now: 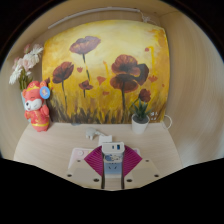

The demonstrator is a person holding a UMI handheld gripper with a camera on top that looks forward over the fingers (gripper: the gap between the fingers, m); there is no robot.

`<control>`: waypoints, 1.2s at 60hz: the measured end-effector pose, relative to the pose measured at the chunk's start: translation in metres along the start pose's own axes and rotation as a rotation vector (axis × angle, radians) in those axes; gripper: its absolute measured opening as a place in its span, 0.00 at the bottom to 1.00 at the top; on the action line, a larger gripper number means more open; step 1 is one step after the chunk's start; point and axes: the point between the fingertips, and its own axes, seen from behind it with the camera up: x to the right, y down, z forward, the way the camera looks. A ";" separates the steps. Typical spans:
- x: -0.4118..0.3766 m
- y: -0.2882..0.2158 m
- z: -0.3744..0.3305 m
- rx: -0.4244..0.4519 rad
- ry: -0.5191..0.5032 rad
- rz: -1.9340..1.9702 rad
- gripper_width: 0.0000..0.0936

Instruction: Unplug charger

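Note:
A white charger [112, 153] with a blue label stands between my gripper's fingers [112, 160], low over the beige table [50, 145]. The magenta pads [96, 159] press on it from both sides, so the gripper is shut on it. A pale block directly under the charger hides what it sits in. A flat white piece [78, 158], possibly a power strip, lies just left of the fingers. A small white object with a thin cable [97, 135] lies on the table beyond the fingers.
A red and yellow toy figure [37, 106] stands at the table's far left below white flowers [25, 66]. A small potted plant in a white pot [141, 120] stands at the far right. A large poppy painting [110, 70] covers the wall behind.

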 end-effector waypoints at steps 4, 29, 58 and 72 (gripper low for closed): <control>0.026 -0.074 -0.030 0.167 0.059 -0.048 0.23; 0.157 -0.055 -0.046 0.023 0.177 -0.005 0.24; 0.164 0.042 -0.013 -0.156 0.206 -0.074 0.50; 0.143 -0.042 -0.083 0.043 0.234 -0.058 0.78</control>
